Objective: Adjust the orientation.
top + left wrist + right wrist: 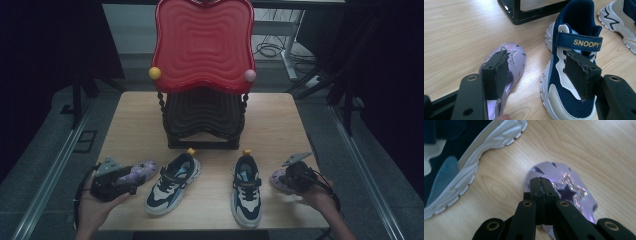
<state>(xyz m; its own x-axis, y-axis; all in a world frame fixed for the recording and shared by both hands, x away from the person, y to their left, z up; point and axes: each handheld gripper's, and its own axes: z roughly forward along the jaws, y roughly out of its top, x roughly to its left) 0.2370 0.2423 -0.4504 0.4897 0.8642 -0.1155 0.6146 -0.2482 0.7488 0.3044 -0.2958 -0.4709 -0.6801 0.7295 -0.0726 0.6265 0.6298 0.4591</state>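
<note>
Two small lilac shoes with glitter stars lie on the wooden table (135, 120). At the left, the left lilac shoe (144, 169) (511, 57) lies by my left gripper (131, 178) (539, 67). Its jaws stand wide open, one pad (499, 72) at that shoe's opening and the other over a navy and white sneaker (559, 100). At the right, my right gripper (286, 181) (541, 181) is shut, and its pads appear to pinch the side rim of the right lilac shoe (279, 180) (571, 187).
A pair of navy and white sneakers (172, 184) (246, 191) lies between the two grippers; one sole (474, 150) is close to the right gripper. Behind them stands a black rack (202, 117) with a red wavy panel (202, 42). The table's front edge is near both hands.
</note>
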